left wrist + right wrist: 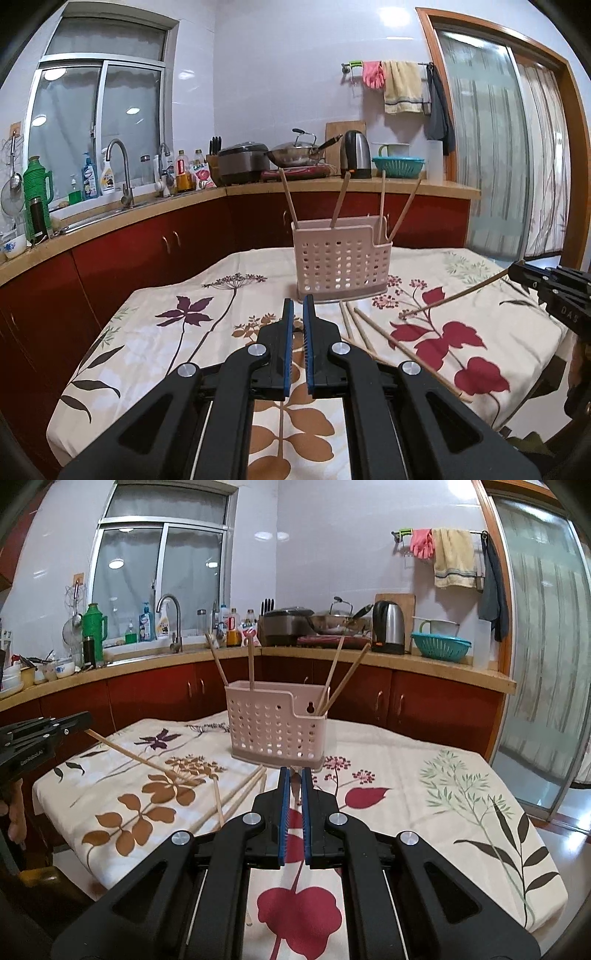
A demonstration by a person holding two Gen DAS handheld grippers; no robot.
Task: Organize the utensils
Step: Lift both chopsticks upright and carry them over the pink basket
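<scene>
Left wrist view, nearest first: the left gripper (298, 302) has its blue-padded fingers drawn narrow. No stick shows in the slit from here, but the right wrist view shows the left-hand chopstick (129, 753) running out from its tip, its far end down on the floral tablecloth (166, 350). From where I stand that looks like a grip on its end.

The right gripper (294, 771) is pinched just as tight, with a sliver of wood between its tips. The left wrist view shows it clamping the right-hand chopstick (454, 293), which slopes down to the cloth.

Between the two, several loose chopsticks (406, 350) lie fanned on the cloth, just in front of the pink caddy (340, 258). The perforated caddy stands upright at mid-table and holds four chopsticks (288, 195). Two lean in its larger left section and two in the smaller right one.

Beyond the table, a kettle (356, 155) and a wok (295, 153) sit on the counter (424, 189).
</scene>
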